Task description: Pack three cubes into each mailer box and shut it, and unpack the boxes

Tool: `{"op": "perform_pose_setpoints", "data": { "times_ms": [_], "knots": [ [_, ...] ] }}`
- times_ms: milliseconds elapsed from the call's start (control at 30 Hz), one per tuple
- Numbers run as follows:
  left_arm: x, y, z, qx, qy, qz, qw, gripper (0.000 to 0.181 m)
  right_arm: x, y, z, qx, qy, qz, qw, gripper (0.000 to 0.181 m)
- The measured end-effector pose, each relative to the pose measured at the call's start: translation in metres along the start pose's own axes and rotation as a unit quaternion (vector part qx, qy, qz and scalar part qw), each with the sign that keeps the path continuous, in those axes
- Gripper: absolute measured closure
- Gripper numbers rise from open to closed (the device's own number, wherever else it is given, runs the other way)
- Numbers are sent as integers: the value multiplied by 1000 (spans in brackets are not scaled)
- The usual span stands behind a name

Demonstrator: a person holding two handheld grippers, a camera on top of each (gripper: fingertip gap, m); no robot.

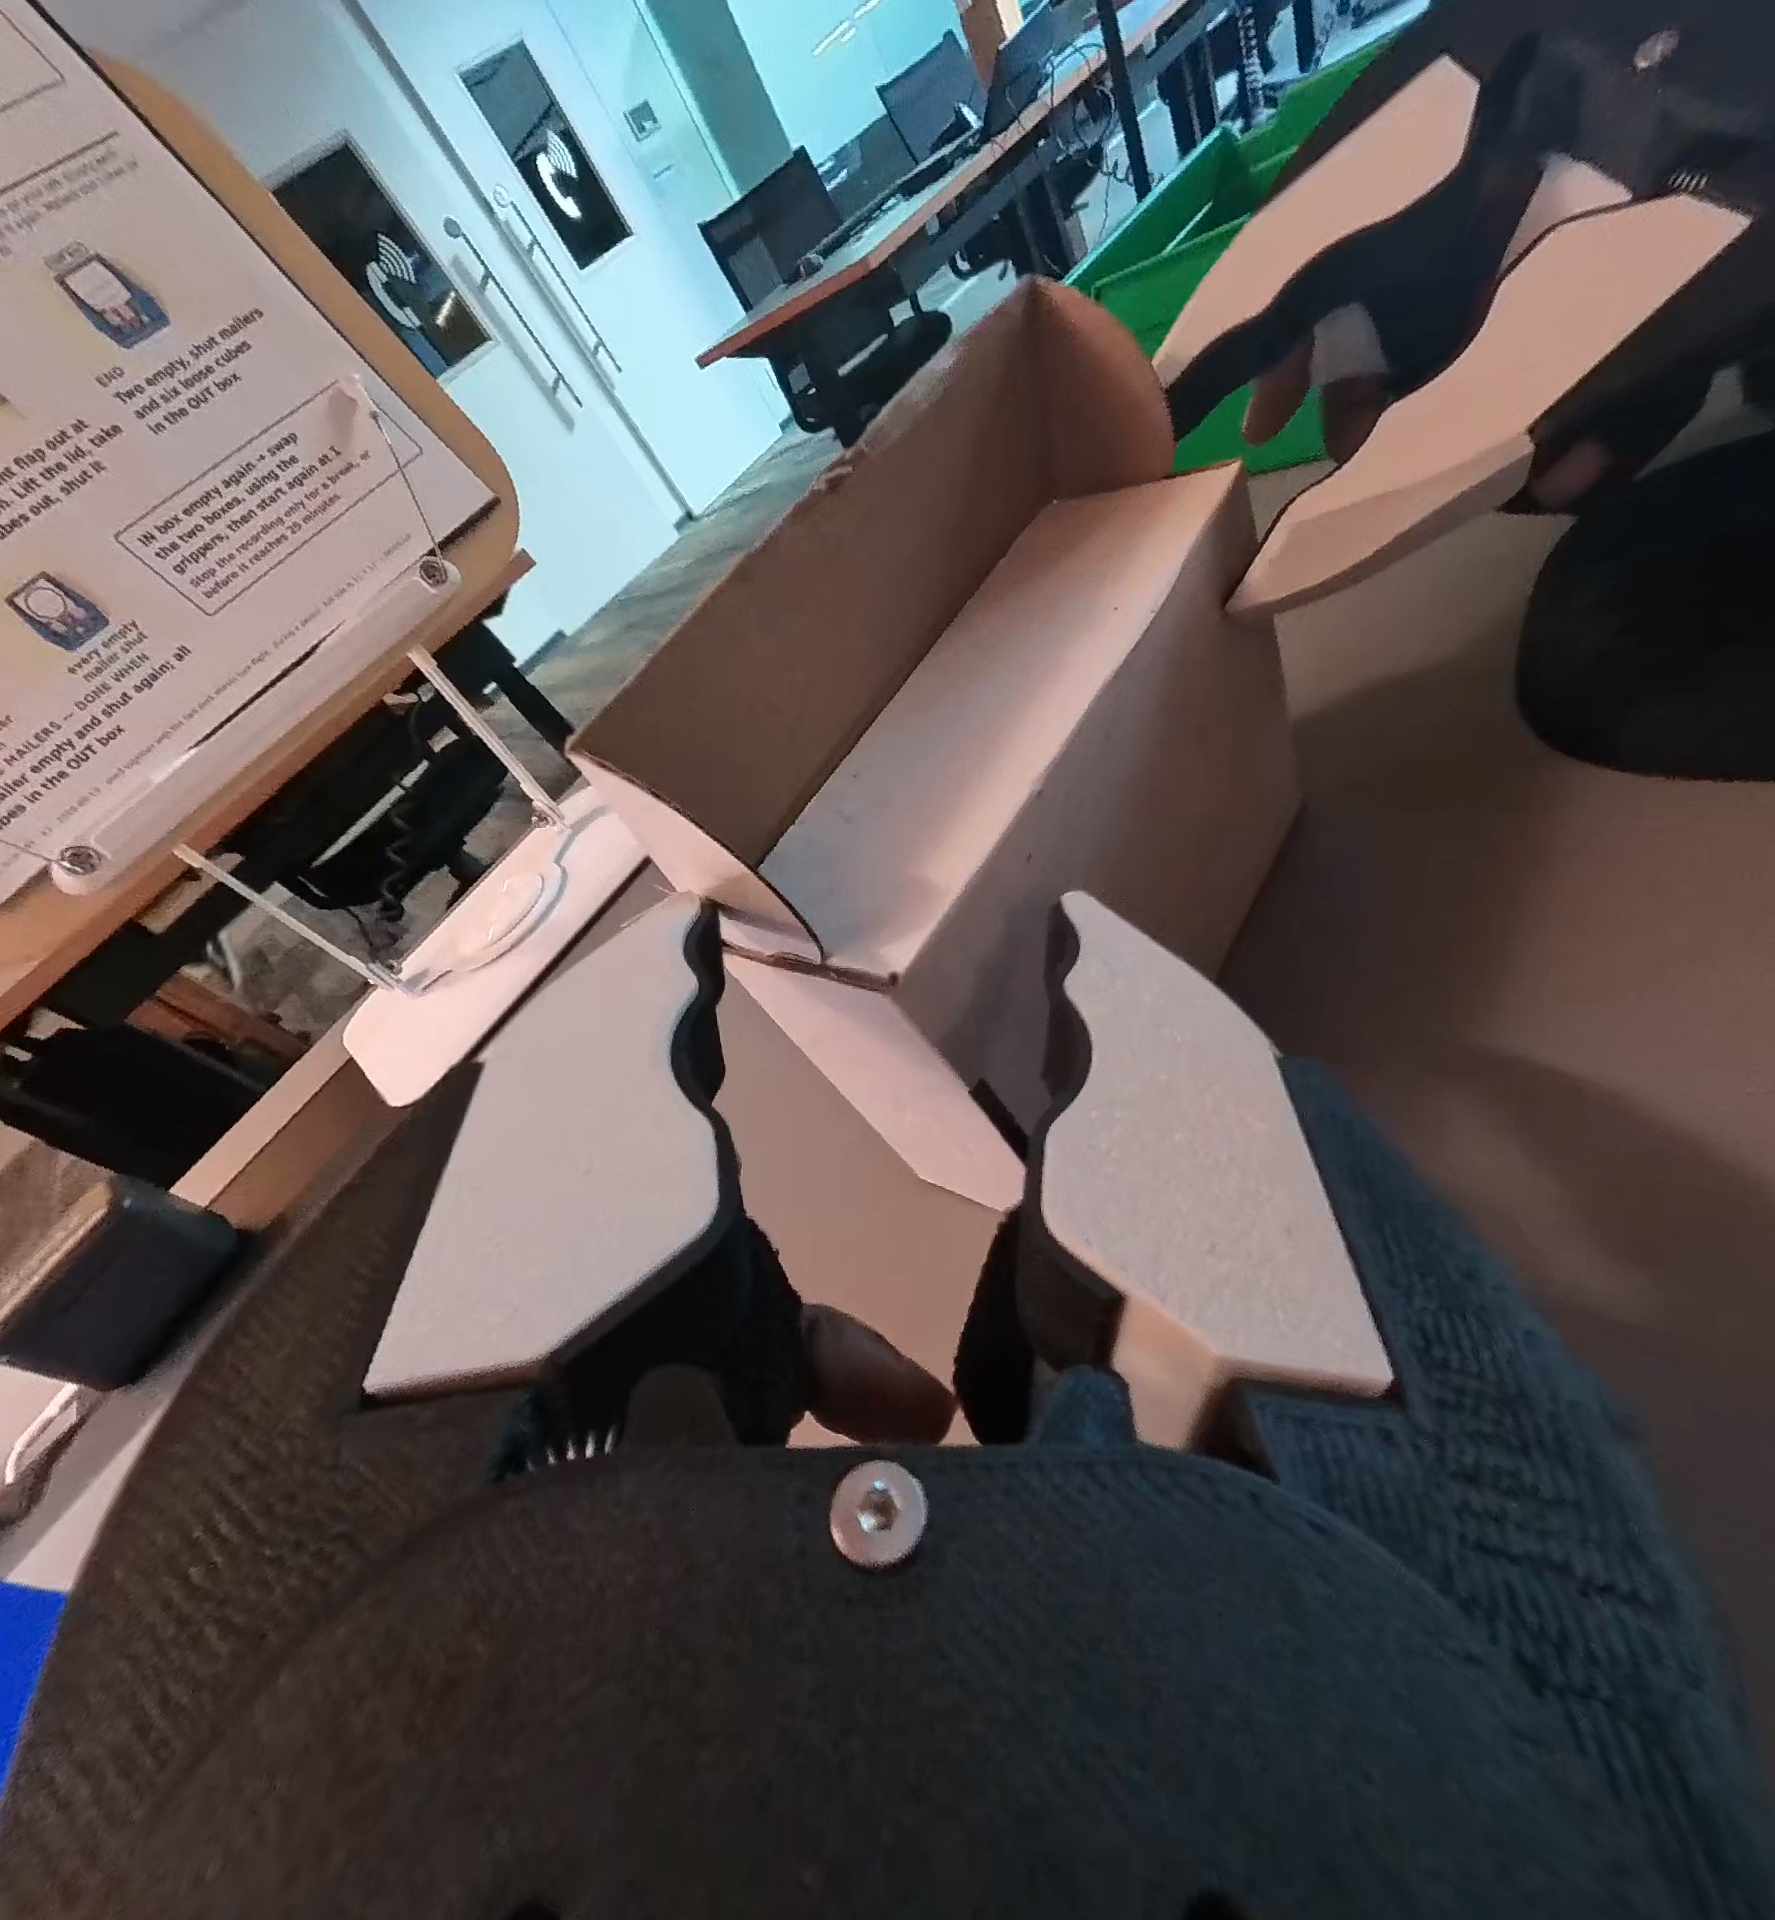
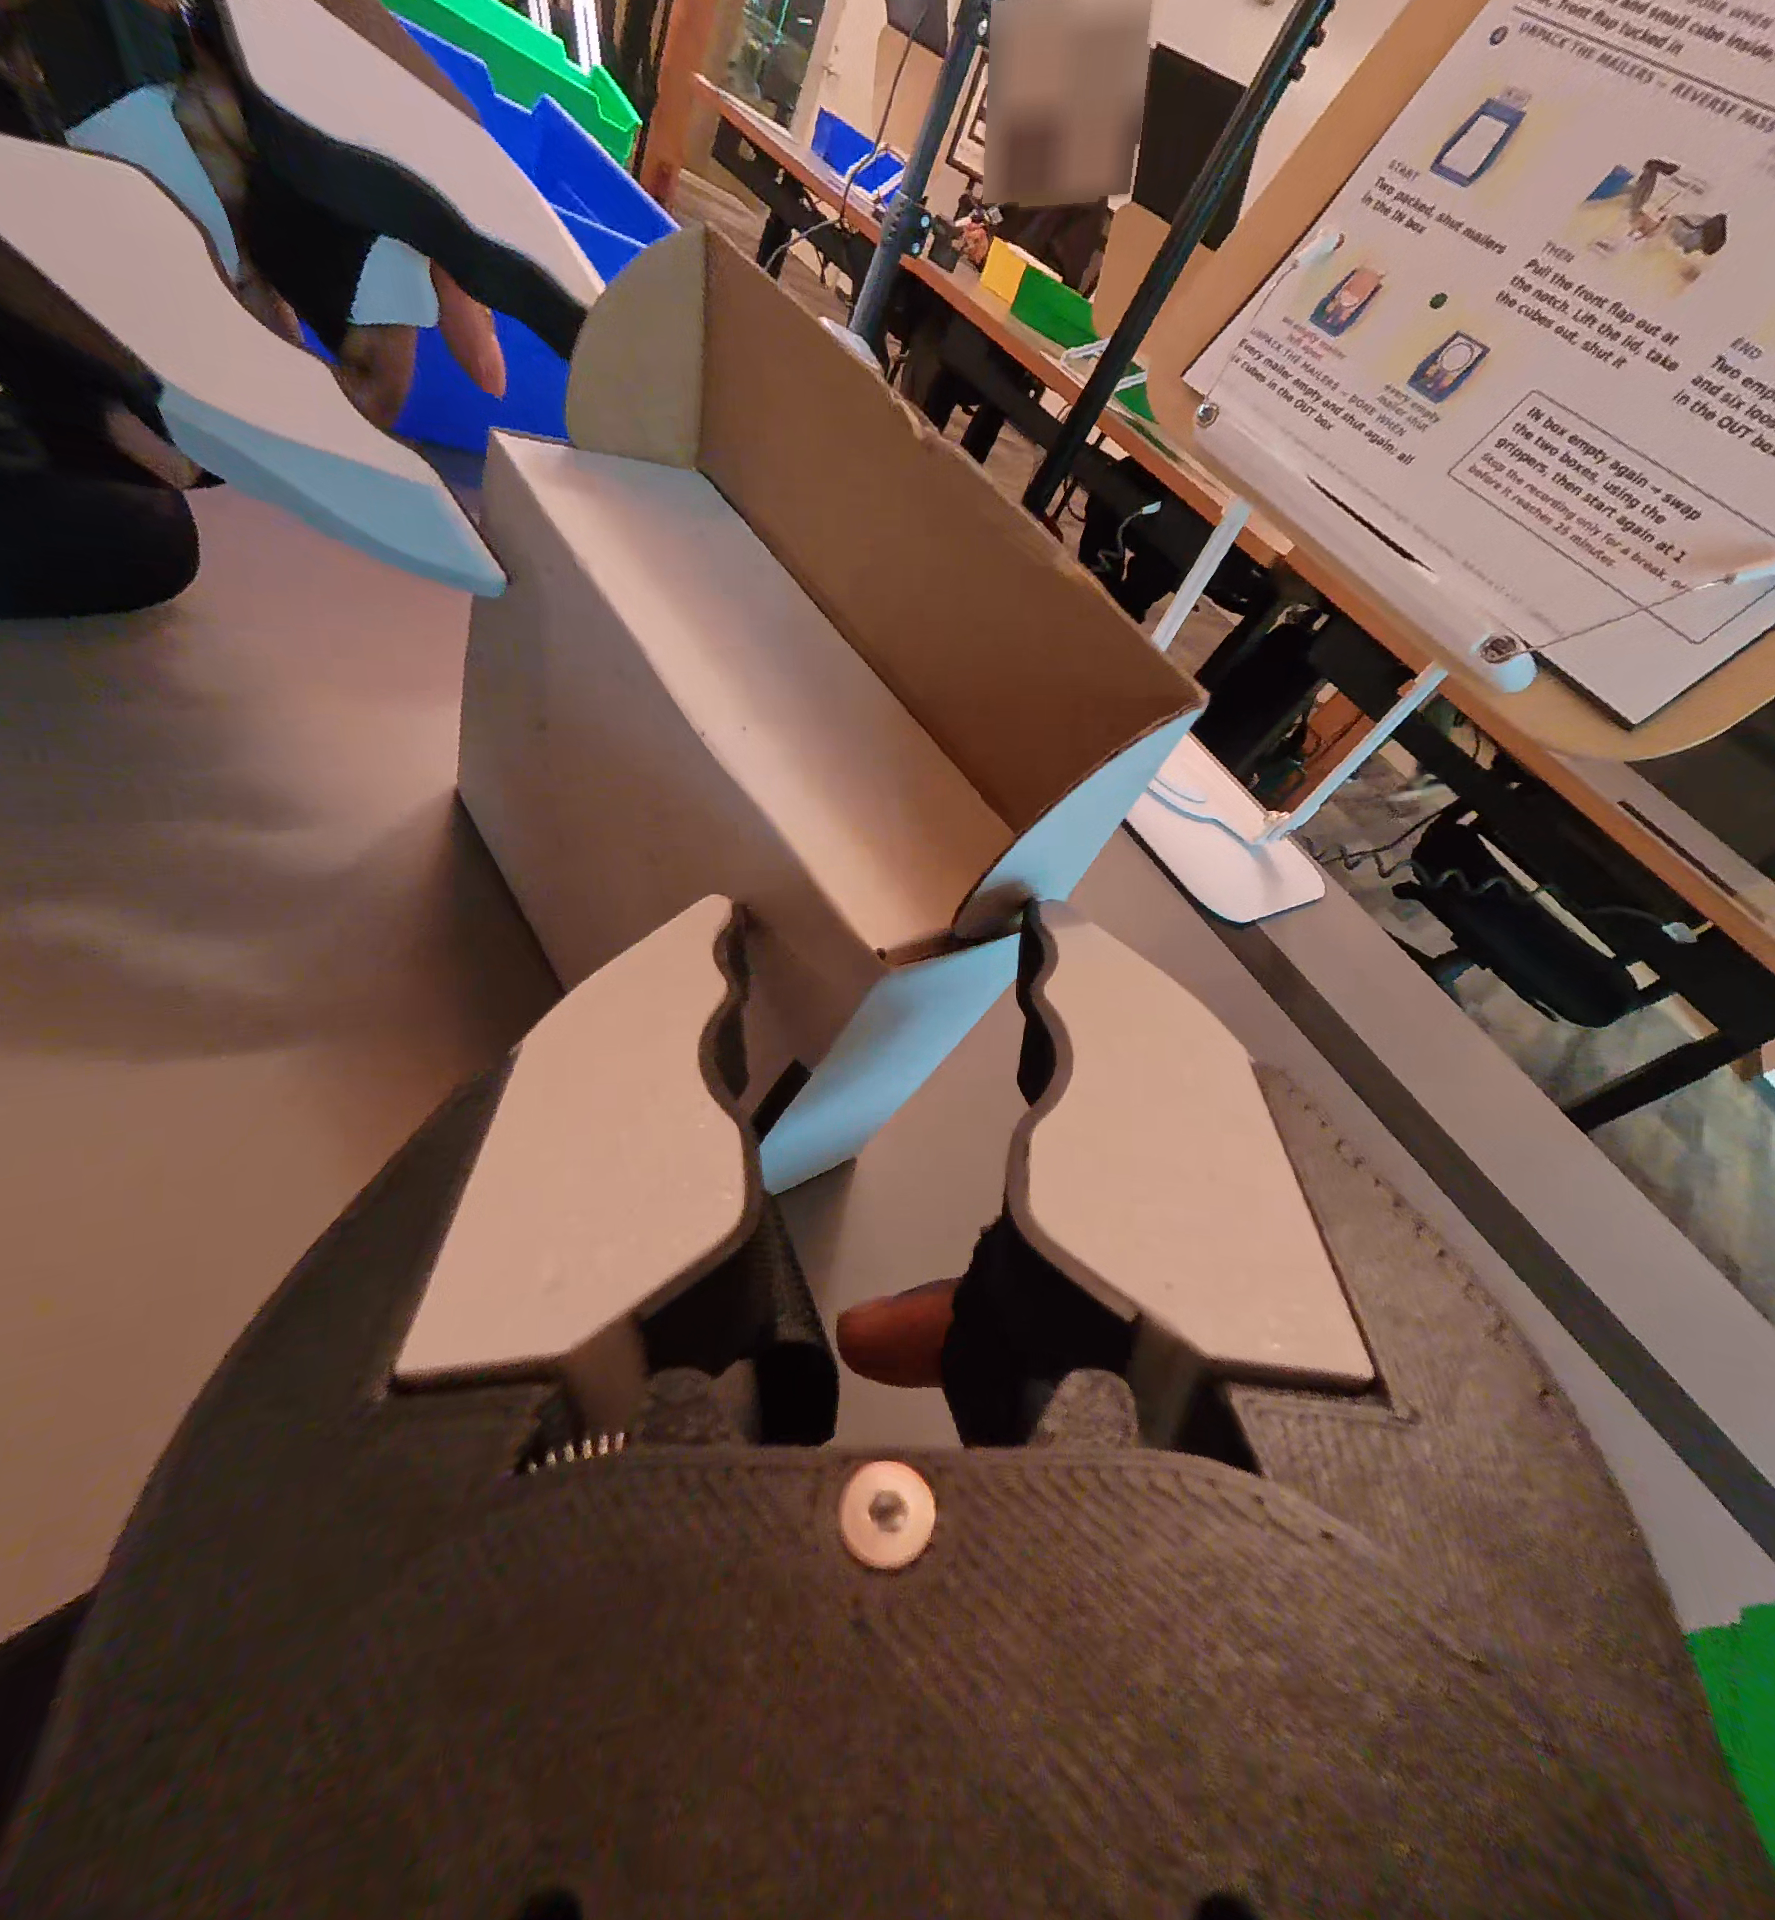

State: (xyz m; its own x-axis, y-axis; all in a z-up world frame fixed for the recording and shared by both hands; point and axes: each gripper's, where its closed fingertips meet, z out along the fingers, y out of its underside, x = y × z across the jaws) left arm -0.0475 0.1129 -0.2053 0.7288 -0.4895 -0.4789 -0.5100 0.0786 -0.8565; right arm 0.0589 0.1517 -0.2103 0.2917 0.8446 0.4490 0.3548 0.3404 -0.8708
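Two low, close wrist cameras face each other from opposite ends of an open mailer box (image 1: 976,727) (image 2: 758,665), which both views share.

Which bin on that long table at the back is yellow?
The middle plastic bin: the blue plastic bin sits farther back, the green plastic bin beside it, nearer us.

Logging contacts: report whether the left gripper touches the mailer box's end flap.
Cannot tell. Left wrist view: the end flap lies between the open jaws of the left gripper, yet neither contact nor gap shows plainly.
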Motion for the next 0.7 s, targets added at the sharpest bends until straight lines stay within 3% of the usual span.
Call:
{"op": "perform_pose_setpoints", "data": {
  "times_ms": [233, 433, 533, 600, 700],
  "knots": [
    [3, 9, 0, -23, -16, 82, 996, 125, -2, 2, -2, -15, 7, -55, 998, 131],
    [4, 12, 0, -35, -15, 106, 994, 125, -4, 8, -3, -47, 17, -142, 989, 127],
    [5, 15, 0, -47, -12, 130, 990, 124, -7, 13, -3, -68, 14, -179, 981, 120],
    [3, 11, -4, -38, 4, 102, 994, 124, -7, 8, -6, -55, -8, -148, 987, 111],
    [-12, -4, -9, -3, 3, 70, 998, 106, 7, -8, -13, -24, -9, -126, 992, 93]
  ]
}}
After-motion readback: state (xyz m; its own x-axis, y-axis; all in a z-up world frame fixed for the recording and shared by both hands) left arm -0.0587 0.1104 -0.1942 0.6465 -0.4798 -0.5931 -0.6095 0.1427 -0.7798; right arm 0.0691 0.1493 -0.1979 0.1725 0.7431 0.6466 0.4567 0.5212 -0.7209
